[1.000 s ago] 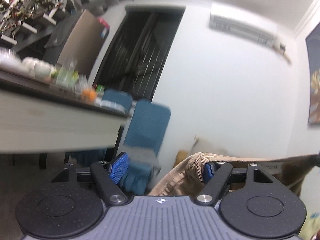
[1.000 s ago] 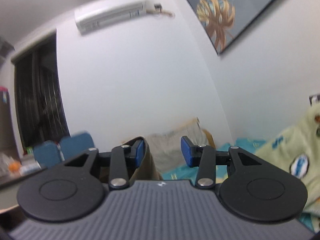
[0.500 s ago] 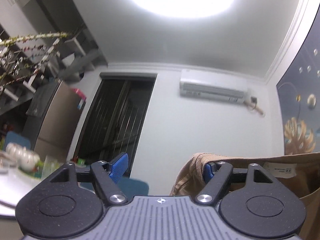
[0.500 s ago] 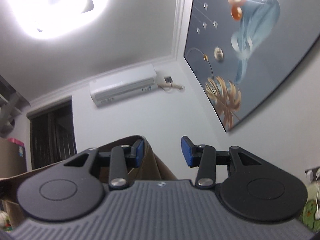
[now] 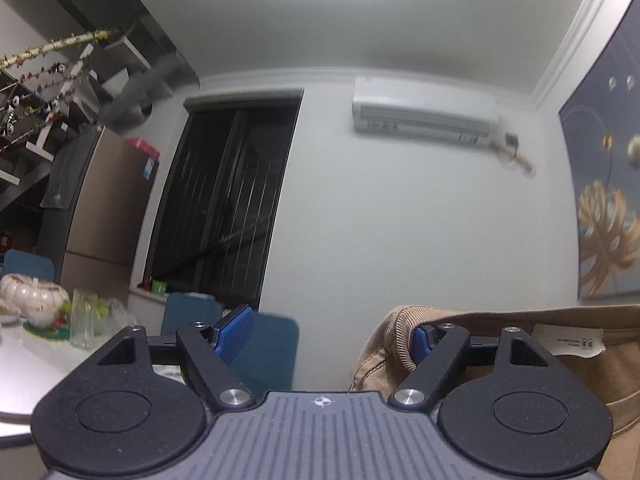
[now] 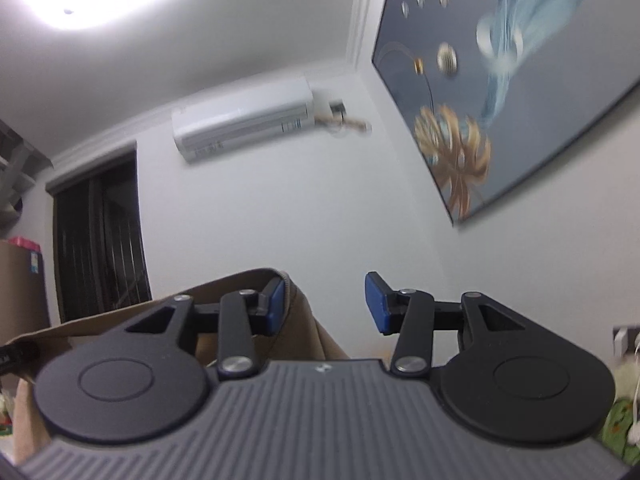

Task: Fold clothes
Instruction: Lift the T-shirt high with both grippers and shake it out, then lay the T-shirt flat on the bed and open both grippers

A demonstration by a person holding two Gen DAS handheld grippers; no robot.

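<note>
The tan garment is soft woven cloth with a ribbed knit edge, and a white printed label is sewn along its inner hem. It hangs in the air, draped over the inner finger of each tool, and no second pad presses on it. The left gripper has matte black arms and blue ridged pads; its jaws stand wide and are opening, the cloth hooked over one pad only. The right gripper is narrower, its jaws also opening, with the fabric lying against one pad.

Only the left view shows a white table with glasses, a pumpkin-shaped teapot, blue chairs and a brown fridge. Only the right view shows the whole framed picture and the ceiling lamp. Both show the white air conditioner and the dark door.
</note>
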